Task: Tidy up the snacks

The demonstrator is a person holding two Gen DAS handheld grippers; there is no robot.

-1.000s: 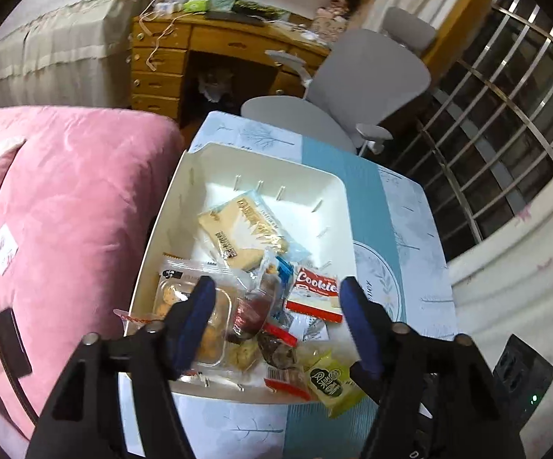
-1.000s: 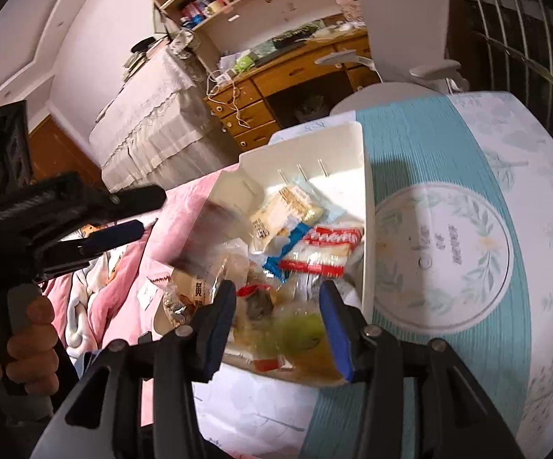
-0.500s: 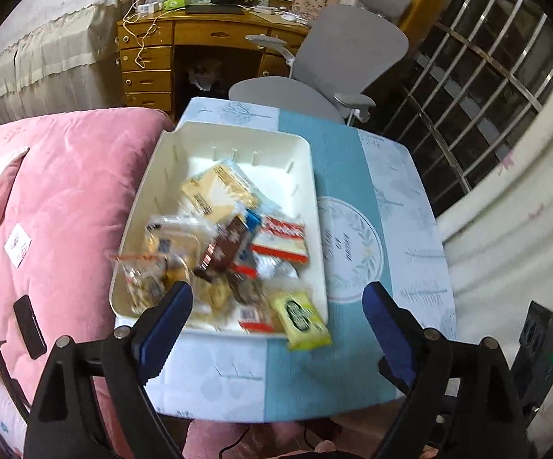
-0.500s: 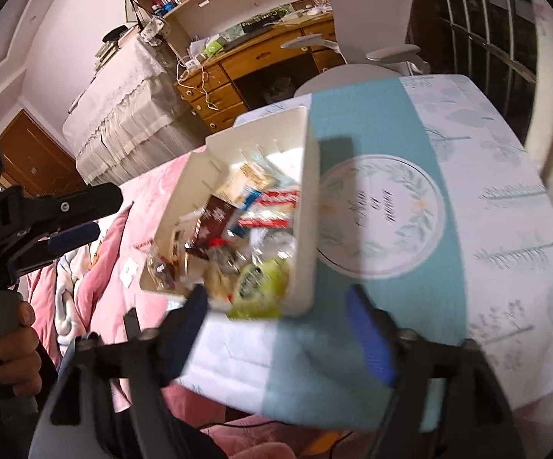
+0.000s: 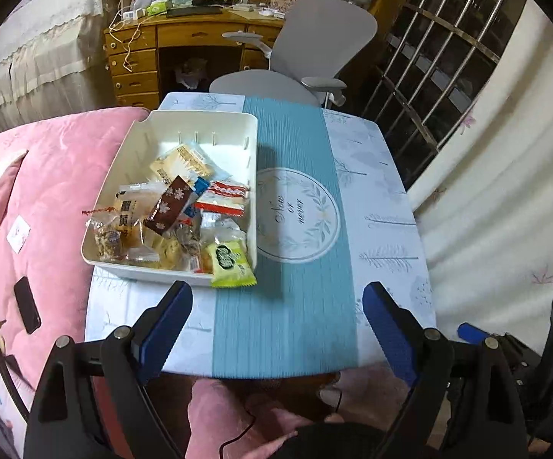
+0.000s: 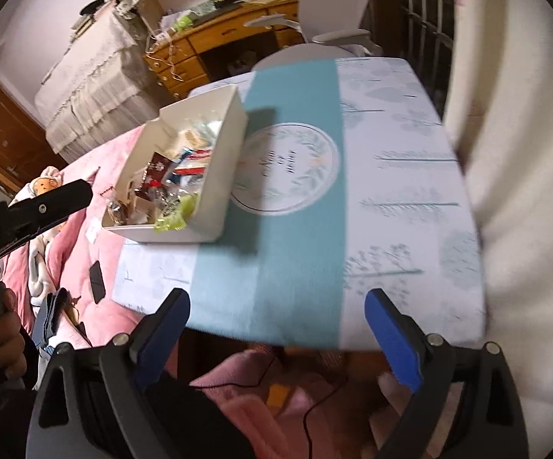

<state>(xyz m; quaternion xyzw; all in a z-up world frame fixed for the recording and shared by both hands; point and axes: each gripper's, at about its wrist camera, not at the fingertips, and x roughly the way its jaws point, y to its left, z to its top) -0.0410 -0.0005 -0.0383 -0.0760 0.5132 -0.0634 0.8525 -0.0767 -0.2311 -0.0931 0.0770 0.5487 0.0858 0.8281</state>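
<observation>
A white bin [image 5: 120, 153] full of wrapped snacks stands on the left of the table [image 5: 383, 229]. A green packet [image 5: 232, 264] hangs over its near rim, with a brown packet [image 5: 169, 206] and a red-and-white packet [image 5: 222, 201] in the pile. My left gripper [image 5: 276, 294] hovers open over the table's near edge, short of the bin, with nothing between its fingers. In the right wrist view the bin [image 6: 219, 176] and green packet [image 6: 173, 216] lie far left. My right gripper [image 6: 276, 300] is empty above the near edge, its jaws opening. The left gripper's body [image 6: 39, 206] shows at the left.
A pink blanket [image 5: 47, 176] with a dark phone [image 5: 27, 310] lies left of the table. A grey office chair [image 5: 314, 38] and a wooden desk [image 5: 142, 61] stand behind it. Window bars [image 5: 448, 57] and a pale curtain [image 5: 505, 191] are on the right. A person's knees [image 5: 238, 413] are under the near edge.
Both grippers have drawn back and upward from over the bin to the table's near edge, and both jaws have spread wide. The snacks stay in the bin.
</observation>
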